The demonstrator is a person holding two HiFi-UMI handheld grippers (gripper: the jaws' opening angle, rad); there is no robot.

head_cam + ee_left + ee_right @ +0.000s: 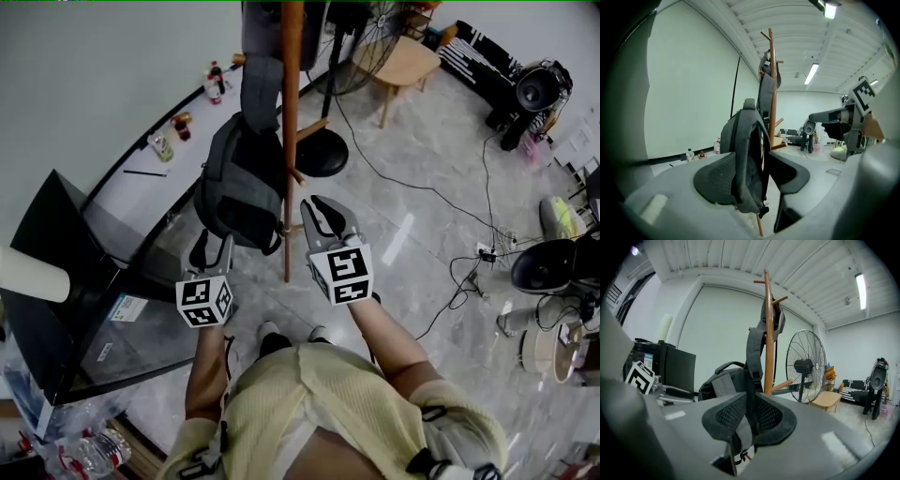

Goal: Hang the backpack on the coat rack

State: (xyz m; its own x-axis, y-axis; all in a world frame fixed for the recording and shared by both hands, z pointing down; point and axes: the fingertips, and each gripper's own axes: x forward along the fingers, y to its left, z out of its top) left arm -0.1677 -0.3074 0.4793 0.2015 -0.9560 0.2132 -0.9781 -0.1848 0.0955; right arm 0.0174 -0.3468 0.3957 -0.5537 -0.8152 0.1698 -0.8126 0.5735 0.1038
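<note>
The grey backpack (239, 183) hangs against the wooden coat rack (291, 112), its shoulder strap (261, 94) running up to the pegs at the top. My left gripper (211, 246) is just below the pack's left side. In the left gripper view its jaws stand wide apart (752, 180), with the backpack (747, 159) hanging between them and the pads not pressing on it. My right gripper (323, 214) is at the pole's right. In the right gripper view its jaws (749, 420) are closed on a grey backpack strap (751, 357) that hangs down from the rack (768, 333).
A black screen (56, 281) leans at the left. Small bottles (214, 82) stand on the white ledge by the wall. Behind the rack are a floor fan (370, 42) and a wooden stool (410, 61). Cables (441, 192) and gear (539, 89) lie at the right.
</note>
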